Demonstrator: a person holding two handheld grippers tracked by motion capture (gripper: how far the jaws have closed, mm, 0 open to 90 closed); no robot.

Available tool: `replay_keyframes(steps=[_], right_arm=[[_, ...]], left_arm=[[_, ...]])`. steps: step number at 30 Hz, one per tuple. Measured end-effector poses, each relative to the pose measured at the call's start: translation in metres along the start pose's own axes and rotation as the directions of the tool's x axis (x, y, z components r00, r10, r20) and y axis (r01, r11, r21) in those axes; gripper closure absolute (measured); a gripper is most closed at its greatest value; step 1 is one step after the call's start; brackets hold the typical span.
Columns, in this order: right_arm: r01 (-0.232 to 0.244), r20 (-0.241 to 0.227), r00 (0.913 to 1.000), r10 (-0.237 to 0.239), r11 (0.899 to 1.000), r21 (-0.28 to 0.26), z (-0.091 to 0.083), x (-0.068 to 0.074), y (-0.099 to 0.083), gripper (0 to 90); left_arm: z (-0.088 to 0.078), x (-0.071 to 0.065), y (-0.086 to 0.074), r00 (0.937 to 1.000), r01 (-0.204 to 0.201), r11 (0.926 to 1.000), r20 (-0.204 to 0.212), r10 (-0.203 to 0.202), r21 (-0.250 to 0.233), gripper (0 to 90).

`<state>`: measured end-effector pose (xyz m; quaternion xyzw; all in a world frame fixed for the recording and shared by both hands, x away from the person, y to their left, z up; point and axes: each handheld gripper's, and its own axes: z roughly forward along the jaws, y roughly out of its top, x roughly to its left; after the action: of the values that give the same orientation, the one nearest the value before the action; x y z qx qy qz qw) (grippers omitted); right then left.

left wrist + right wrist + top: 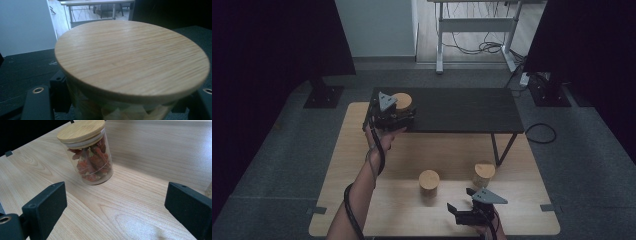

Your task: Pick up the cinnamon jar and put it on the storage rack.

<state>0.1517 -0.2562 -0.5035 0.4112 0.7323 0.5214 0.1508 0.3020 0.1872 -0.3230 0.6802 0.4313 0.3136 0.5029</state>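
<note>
Wooden tabletop (pixel 362 165) is carrying a black raised shelf (pixel 462 110) at upper centre. Left gripper (pixel 391 116) is clamping its jaws on a wood-lidded jar (pixel 130 62) sitting on that shelf's left end. Right gripper (pixel 472 212), lower right, is holding jaws wide, empty, facing a jar of red dried bits (pixel 87 155).

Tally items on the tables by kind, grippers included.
Jars with wooden lids: 3, namely one in the left gripper, one mid-table, one right of it
Grippers: 2, counting the right gripper
Total: 5
</note>
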Motion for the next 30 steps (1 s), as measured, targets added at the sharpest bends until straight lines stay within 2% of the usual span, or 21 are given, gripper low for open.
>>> replay_keyframes(steps=[22,30], right_arm=[[0.002,0.000,1.0000,-0.002,1.000,0.001,0.0003,0.0002,-0.0001,3.6],[0.002,0.000,1.0000,-0.002,1.000,0.000,0.0000,0.0002,0.0001,3.6]], left_arm=[[0.0016,-0.0040,0.0017,0.9998,-0.012,0.9997,-0.016,0.012,0.020,24.0],[-0.0010,-0.0030,0.0029,1.0000,0.000,0.9998,0.004,0.000,0.022,16.6]])
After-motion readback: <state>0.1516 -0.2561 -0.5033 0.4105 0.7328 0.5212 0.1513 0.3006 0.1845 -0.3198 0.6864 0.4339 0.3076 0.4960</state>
